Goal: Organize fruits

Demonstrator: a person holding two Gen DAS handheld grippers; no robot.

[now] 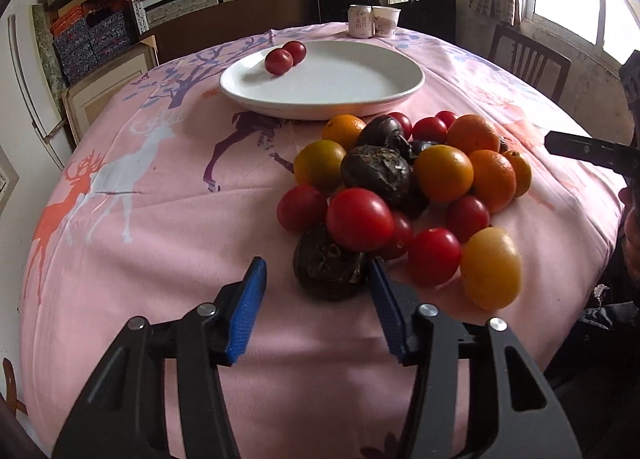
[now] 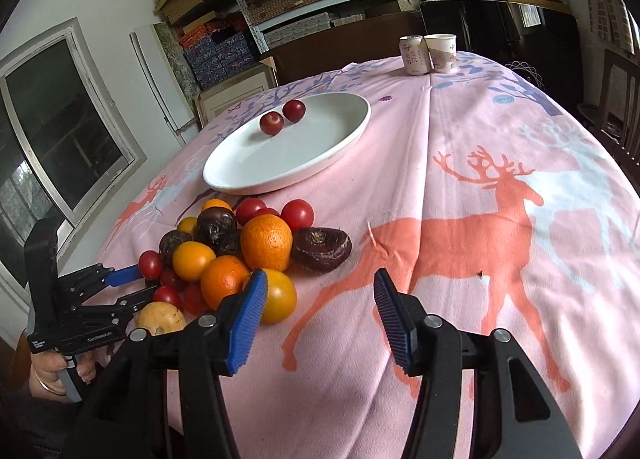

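Left gripper (image 1: 318,285), fingers spread, frames a dark fruit (image 1: 329,273) at the near edge of the pile (image 1: 404,187); right gripper (image 2: 320,301), also spread and empty, hangs over bare cloth (image 2: 480,319) beside the pile. Two red fruits (image 1: 285,57) lie on the plate (image 1: 360,99). Judged best: centre the fingers on the dark fruit, close gently, lift clear of its neighbours.

Left hand-held gripper (image 1: 318,279) gaping beside dark fruit (image 1: 329,271), fruit pile (image 1: 404,195), white plate (image 1: 320,105) beyond

Left gripper (image 1: 318,279) and right gripper (image 2: 320,295), fingers spread wide, both low and level.
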